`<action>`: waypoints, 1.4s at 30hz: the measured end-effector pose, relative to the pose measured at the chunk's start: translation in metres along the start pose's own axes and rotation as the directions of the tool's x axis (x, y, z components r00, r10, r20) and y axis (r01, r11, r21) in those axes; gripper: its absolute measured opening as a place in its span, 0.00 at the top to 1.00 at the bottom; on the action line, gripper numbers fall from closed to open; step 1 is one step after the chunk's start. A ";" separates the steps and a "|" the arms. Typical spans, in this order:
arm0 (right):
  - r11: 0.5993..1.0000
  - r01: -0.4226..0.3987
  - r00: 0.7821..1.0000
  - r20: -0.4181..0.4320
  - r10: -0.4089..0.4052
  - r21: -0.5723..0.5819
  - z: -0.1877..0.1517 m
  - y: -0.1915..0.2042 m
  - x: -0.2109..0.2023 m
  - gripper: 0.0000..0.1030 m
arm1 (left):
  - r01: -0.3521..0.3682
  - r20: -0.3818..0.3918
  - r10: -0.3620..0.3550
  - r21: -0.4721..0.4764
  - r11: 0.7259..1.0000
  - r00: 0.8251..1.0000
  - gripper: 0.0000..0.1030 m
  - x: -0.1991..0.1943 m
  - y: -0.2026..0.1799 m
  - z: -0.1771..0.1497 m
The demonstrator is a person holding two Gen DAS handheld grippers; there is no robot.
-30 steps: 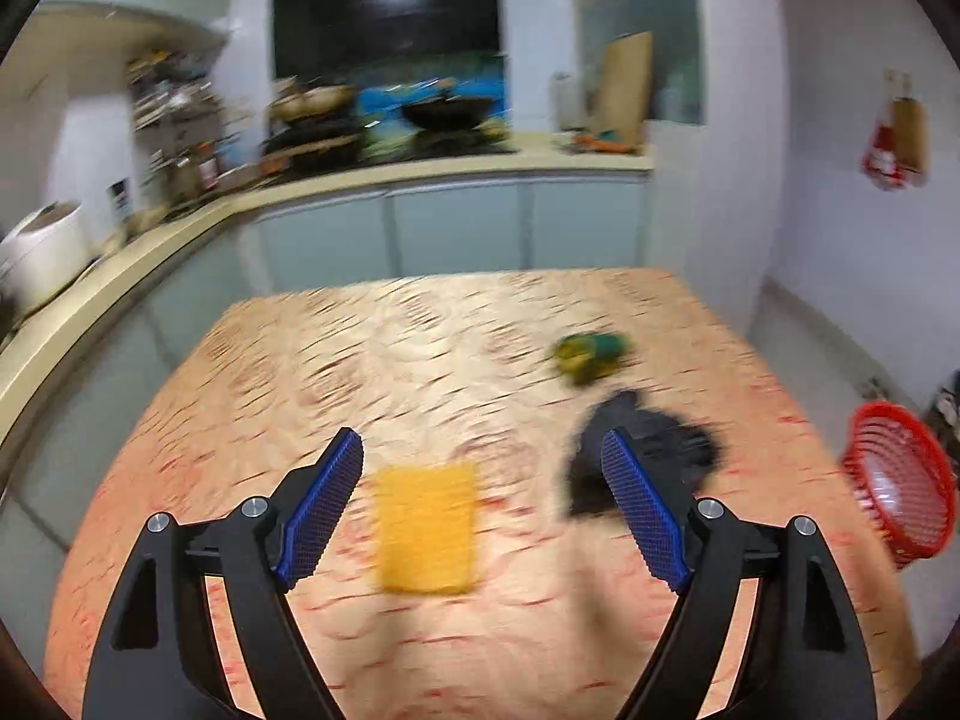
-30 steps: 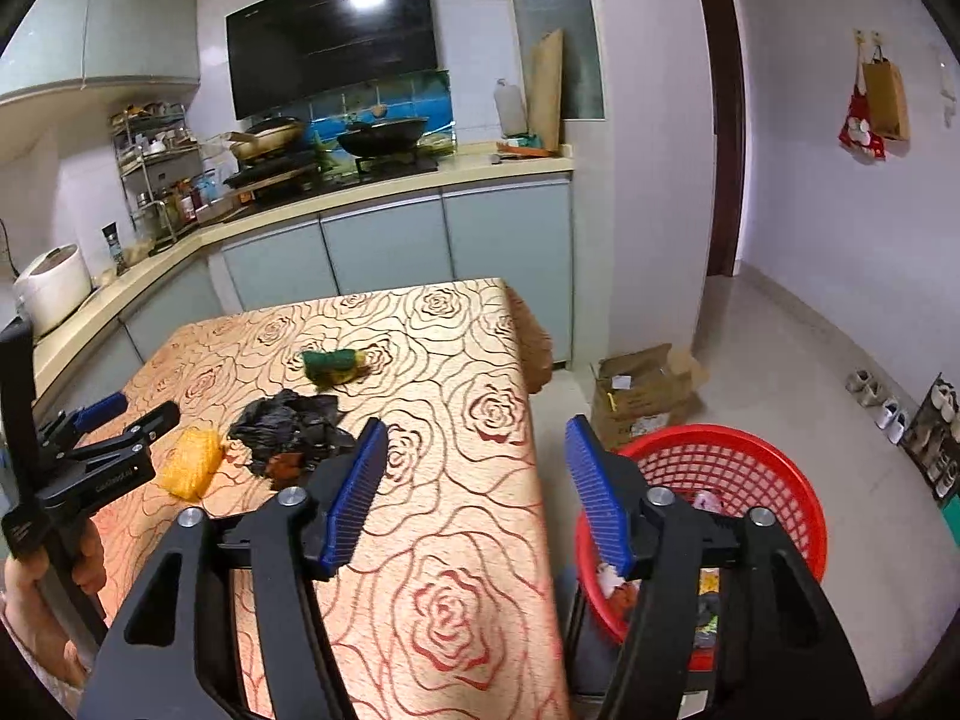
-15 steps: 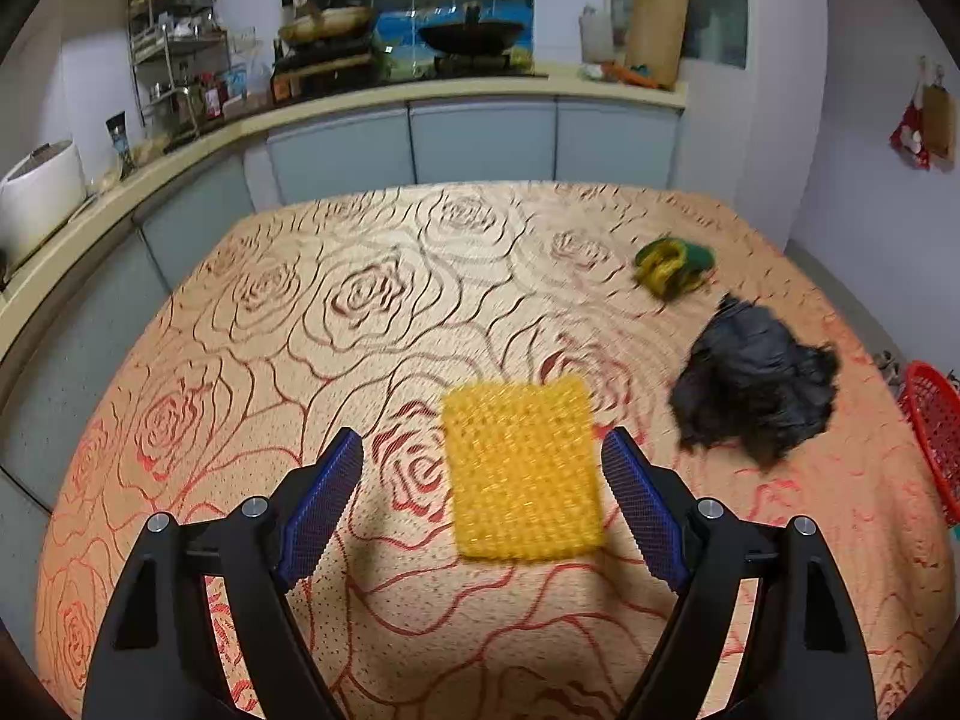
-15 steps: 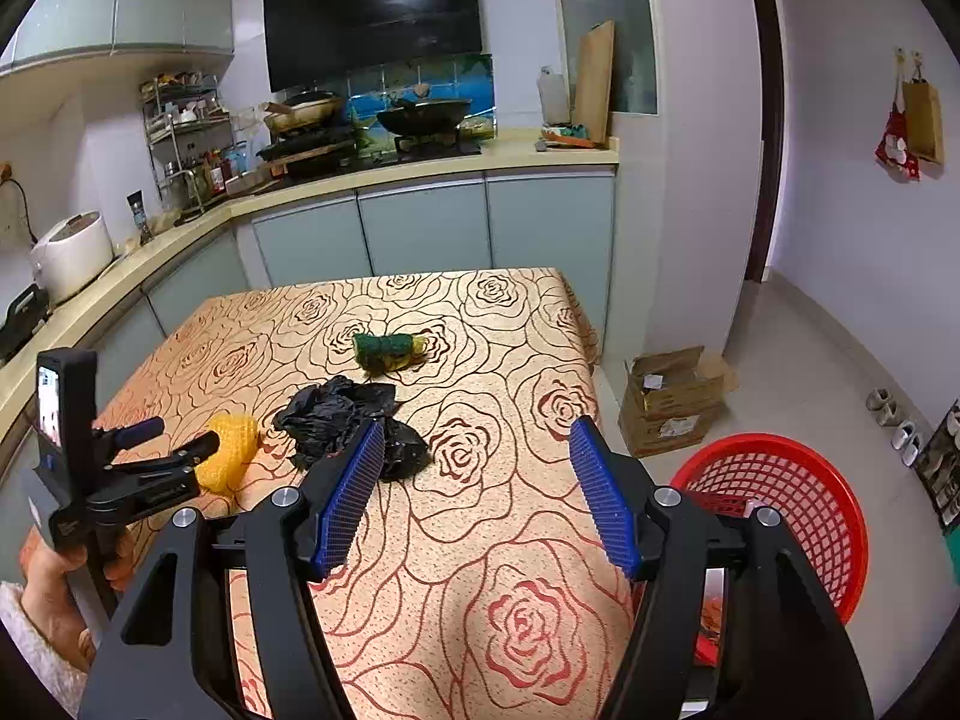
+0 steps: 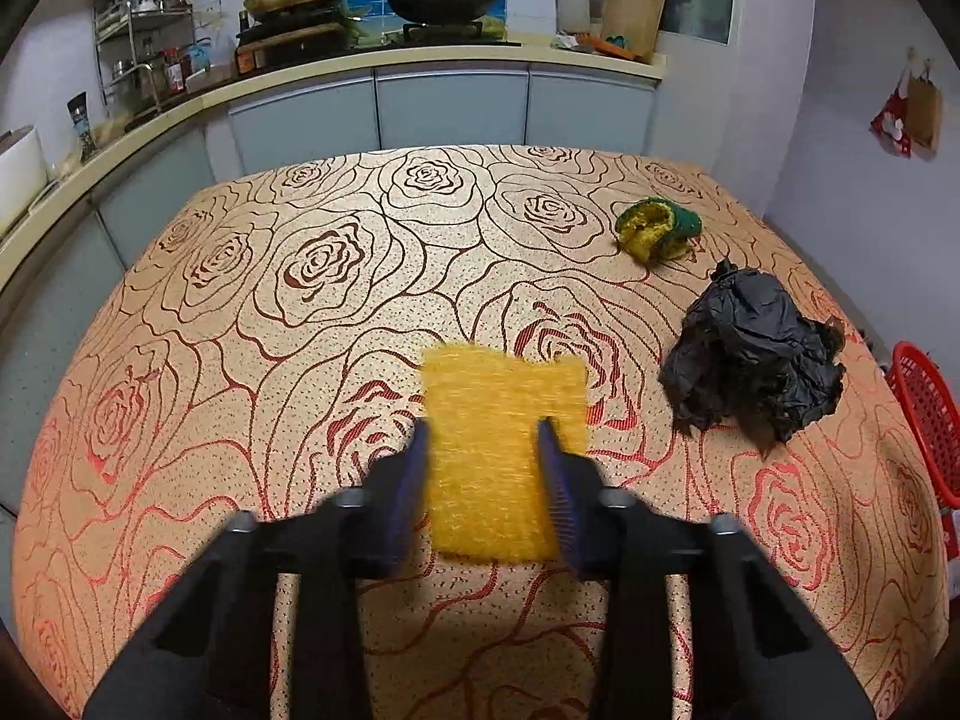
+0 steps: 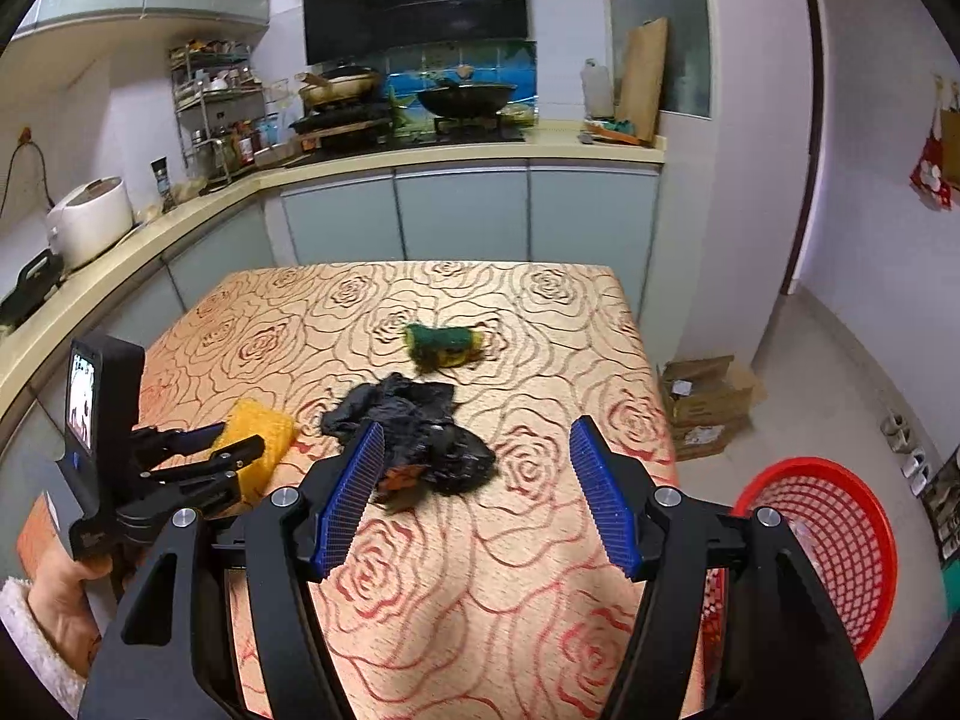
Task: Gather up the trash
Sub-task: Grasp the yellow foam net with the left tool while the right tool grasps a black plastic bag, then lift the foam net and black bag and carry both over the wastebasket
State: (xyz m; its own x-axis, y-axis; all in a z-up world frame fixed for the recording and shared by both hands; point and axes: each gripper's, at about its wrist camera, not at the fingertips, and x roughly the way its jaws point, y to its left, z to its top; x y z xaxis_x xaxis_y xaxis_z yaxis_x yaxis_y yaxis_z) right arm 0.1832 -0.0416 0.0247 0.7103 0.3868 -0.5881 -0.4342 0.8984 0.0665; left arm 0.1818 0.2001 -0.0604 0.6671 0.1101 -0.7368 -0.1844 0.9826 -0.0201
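Note:
A flat yellow scouring pad [image 5: 504,432] lies on the rose-patterned tablecloth [image 5: 288,312]. My left gripper [image 5: 483,438] has its jaws down on either side of the pad's near half, blurred, with a gap still between them; it also shows in the right wrist view [image 6: 231,450]. A crumpled black plastic bag [image 5: 756,372] lies to the right, and a green and yellow sponge [image 5: 657,228] farther back. My right gripper [image 6: 477,444] is open and empty above the table's near edge, behind the black bag [image 6: 414,426]. A red mesh basket [image 6: 828,546] stands on the floor at right.
Kitchen counters with a stove, pans and a rice cooker [image 6: 90,222] wrap the back and left. A cardboard box [image 6: 708,402] sits on the floor past the table's right edge. Shoes lie near the right wall.
My left gripper has dropped onto the yellow pad and its jaws have narrowed around it. My right gripper has swung left, away from the basket and over the table.

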 end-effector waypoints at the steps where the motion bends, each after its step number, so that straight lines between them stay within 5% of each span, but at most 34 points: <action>1: 1.000 -0.004 1.000 -0.001 0.004 -0.005 0.000 0.004 0.003 0.39 | -0.002 -0.006 0.002 -0.008 1.000 1.000 0.81 0.001 0.002 0.000; 13: 0.992 -0.068 0.996 -0.065 0.061 -0.106 0.002 0.052 0.048 0.39 | 0.004 0.084 0.005 -0.100 0.995 0.996 0.90 -0.015 0.021 0.001; 27: 0.983 -0.003 0.992 -0.124 -0.020 -0.185 -0.004 0.075 0.111 0.35 | 0.014 0.119 0.009 -0.190 0.982 0.993 0.90 -0.021 0.043 0.001; 31: 0.982 0.013 0.991 -0.127 -0.038 -0.189 -0.004 0.074 0.116 0.52 | 0.023 0.116 0.000 -0.200 0.979 0.993 0.90 -0.019 0.045 0.001; 42: 0.991 -0.018 0.996 -0.088 0.007 -0.134 0.006 0.068 0.087 0.67 | 0.028 0.136 -0.002 -0.186 0.982 0.991 0.90 -0.023 0.041 0.000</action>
State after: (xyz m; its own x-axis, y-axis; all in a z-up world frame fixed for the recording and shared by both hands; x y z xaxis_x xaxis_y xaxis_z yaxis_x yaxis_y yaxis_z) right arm 0.2194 0.0543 -0.0169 0.6559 0.3729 -0.6563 -0.5173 0.8552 -0.0311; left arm 0.1590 0.2382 -0.0446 0.7594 0.1273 -0.6380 -0.2969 0.9404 -0.1658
